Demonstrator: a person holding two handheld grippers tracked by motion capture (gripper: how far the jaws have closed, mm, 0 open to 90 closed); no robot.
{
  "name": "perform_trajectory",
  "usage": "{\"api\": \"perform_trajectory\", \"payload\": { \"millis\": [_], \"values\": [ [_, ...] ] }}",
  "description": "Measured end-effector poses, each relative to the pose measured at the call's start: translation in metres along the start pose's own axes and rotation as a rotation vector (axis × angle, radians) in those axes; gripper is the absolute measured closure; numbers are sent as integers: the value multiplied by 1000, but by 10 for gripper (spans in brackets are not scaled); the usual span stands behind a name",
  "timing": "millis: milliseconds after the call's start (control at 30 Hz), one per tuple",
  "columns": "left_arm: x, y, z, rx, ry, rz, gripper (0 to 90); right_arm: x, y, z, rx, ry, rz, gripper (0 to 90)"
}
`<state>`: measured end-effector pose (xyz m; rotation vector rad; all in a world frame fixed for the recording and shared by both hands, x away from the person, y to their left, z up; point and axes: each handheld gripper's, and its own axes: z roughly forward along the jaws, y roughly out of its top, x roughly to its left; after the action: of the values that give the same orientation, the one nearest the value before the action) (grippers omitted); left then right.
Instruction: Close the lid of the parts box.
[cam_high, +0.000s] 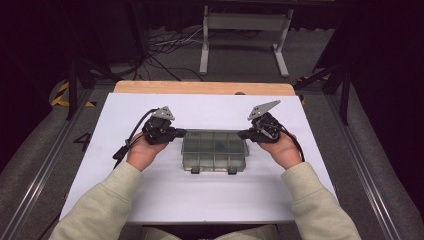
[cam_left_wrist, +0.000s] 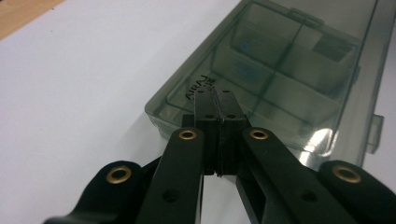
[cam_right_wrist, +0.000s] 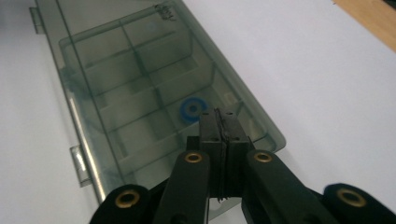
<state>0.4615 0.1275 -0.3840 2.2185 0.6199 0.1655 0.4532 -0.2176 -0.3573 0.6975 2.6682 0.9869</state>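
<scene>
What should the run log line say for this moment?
left gripper: shut, at left end of smoky clear plastic compartment box | right gripper: shut, at right end | lid closed | small blue ring inside

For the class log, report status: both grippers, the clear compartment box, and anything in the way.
Left gripper and right gripper shut, empty, at opposite ends of the compartment box. Box closed, blue ring inside. White mat clear around it.

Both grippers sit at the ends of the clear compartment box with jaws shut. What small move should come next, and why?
Probably open both sets of jaws. The left gripper and right gripper are shut with nothing between the jaws, tips over the short ends of the closed compartment box, whose two latches face the person. Shut jaws cannot grasp it.
</scene>
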Motion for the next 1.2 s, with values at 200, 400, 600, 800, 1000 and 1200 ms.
{"api": "perform_trajectory", "payload": {
  "millis": [200, 400, 600, 800, 1000, 1200],
  "values": [
    [-4, -1, -2, 35, -33, 17, 895, 8, 0, 0, 53, 28, -28, 900],
    [-9, -1, -1, 73, -56, 36, 895, 14, 0, 2, 98, 50, -38, 900],
    [-14, -1, 2, 109, -80, 54, 895, 17, -2, 5, 123, 64, -39, 899],
    [-16, -1, 4, 134, -96, 63, 895, 19, -5, 7, 147, 86, -36, 899],
    [-17, -1, 6, 167, -109, 78, 895, 21, -6, 10, 166, 104, -38, 898],
    [-20, -1, 9, 192, -120, 90, 895, 24, -7, 13, 191, 116, -43, 895]
  ]
}}
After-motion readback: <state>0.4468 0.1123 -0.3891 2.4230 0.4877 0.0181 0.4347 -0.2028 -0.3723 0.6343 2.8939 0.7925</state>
